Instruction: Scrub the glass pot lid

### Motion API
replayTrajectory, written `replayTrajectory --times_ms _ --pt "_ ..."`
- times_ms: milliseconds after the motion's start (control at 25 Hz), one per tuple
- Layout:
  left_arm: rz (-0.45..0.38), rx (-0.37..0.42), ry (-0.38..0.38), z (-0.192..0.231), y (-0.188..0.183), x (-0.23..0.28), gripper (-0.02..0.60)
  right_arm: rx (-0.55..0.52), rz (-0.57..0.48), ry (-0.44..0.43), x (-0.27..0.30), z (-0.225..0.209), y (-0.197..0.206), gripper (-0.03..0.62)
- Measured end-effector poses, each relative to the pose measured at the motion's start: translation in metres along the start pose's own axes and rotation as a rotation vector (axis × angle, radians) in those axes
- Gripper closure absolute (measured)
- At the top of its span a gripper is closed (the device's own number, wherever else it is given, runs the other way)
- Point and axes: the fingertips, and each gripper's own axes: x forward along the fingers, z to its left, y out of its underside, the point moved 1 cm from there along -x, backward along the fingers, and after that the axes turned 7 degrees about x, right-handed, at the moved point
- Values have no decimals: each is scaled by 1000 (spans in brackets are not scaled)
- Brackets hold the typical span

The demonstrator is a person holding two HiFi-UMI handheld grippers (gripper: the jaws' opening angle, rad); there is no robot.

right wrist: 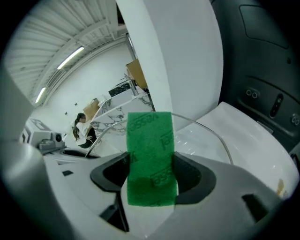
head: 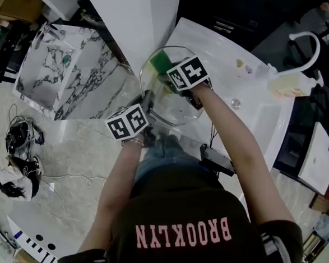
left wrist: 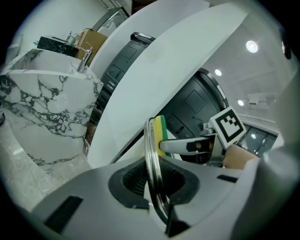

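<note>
A round glass pot lid [head: 177, 107] with a metal rim is held up over the white counter [head: 215, 46]. My left gripper [head: 146, 101] is shut on the lid's near-left rim. In the left gripper view that rim [left wrist: 151, 154] runs edge-on between the jaws of the left gripper [left wrist: 154, 183]. My right gripper [head: 169, 71] is shut on a green and yellow sponge [head: 160, 61] that lies against the lid's far part. The sponge [right wrist: 150, 150] fills the middle of the right gripper view, clamped by the right gripper [right wrist: 150, 185], with the lid rim [right wrist: 213, 132] arcing behind it. The sponge [left wrist: 161, 133] also shows beside the rim.
A white faucet [head: 309, 38] and a pale bottle [head: 290, 84] stand at the counter's right end. A marble-patterned block [head: 65, 73] stands at the left. A person [head: 11, 184] sits on the floor at far left, near cables [head: 18, 135].
</note>
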Motion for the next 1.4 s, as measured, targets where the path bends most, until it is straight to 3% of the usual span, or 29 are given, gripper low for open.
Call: replayTrajectory --times_ms 240,520,760,880,1240,1400 --pt "0 1 5 -2 2 1 546 202 -41 -22 -1 -32 -4 315" --pt "-11 -15 3 -4 -2 4 546 284 -45 -16 -2 -41 -3 314" --pt "-31 -8 -36 0 -7 0 548 386 -21 87 -10 -80 17 314" --pt "-31 -14 -24 1 -6 0 548 457 -29 60 -13 -95 27 313" --pt "-37 28 -52 3 -18 4 548 434 8 80 -18 -109 46 313" --pt "-33 44 -30 1 -22 9 548 428 30 98 -23 -116 65 313"
